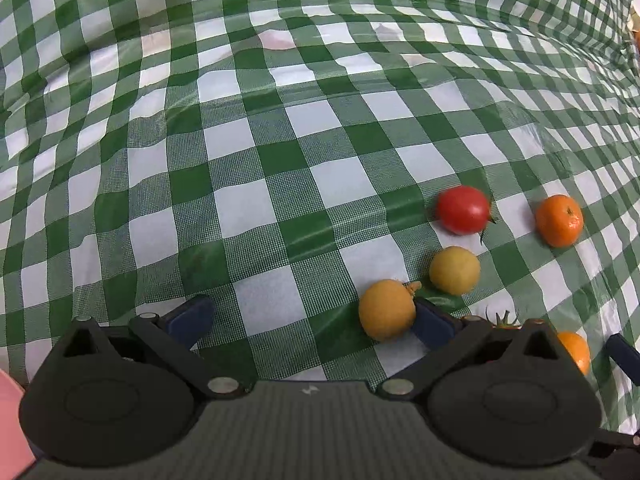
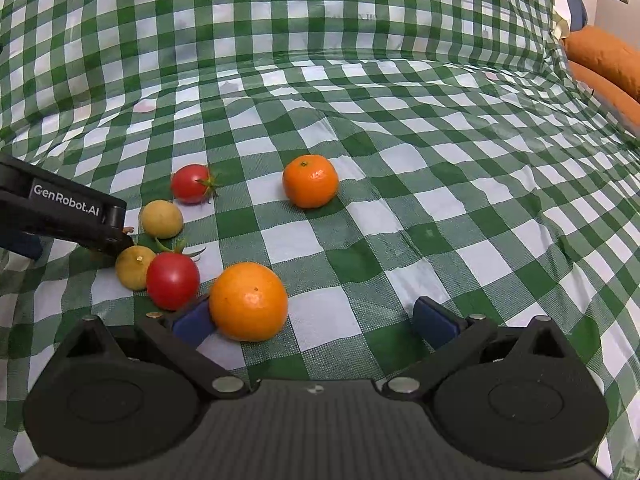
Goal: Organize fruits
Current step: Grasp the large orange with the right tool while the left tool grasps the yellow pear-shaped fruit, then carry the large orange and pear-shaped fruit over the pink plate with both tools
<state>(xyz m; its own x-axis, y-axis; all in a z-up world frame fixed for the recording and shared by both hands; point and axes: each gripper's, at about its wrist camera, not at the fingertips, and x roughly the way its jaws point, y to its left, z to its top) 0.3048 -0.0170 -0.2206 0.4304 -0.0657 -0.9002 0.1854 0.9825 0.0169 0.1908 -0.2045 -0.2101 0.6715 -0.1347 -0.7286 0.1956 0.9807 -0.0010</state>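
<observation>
Six fruits lie loose on the green-checked cloth [image 2: 400,160], and no bowl or tray shows in either view, so the sorting looks barely begun; where the fruits should go cannot be told.

Taking the near orange [image 2: 248,307] as the landmark: it sits touching the inner face of the right tool's [image 2: 314,318] left finger, inside jaws that stand wide apart and grip nothing. Just left of that orange is a red tomato [image 2: 173,281], and touching the tomato's far-left side a yellow fruit [image 2: 134,267]. Beyond those, farther from the orange, lie a second yellow fruit [image 2: 161,219] and a second tomato [image 2: 192,183]. A second orange [image 2: 310,181] rests well apart, up and right of the near one.

The left tool [image 1: 308,318] is also spread open and empty; its right finger touches a yellow fruit [image 1: 386,309] on the outside, not between the jaws.

In the way, I judge, is the crowding: tomato and yellow fruit hug the near orange's left side, and the left tool's body [image 2: 68,216] reaches in over that cluster. Orange cushions [image 2: 604,60] lie far right, a pink thing [image 1: 12,420] at the left view's edge.
</observation>
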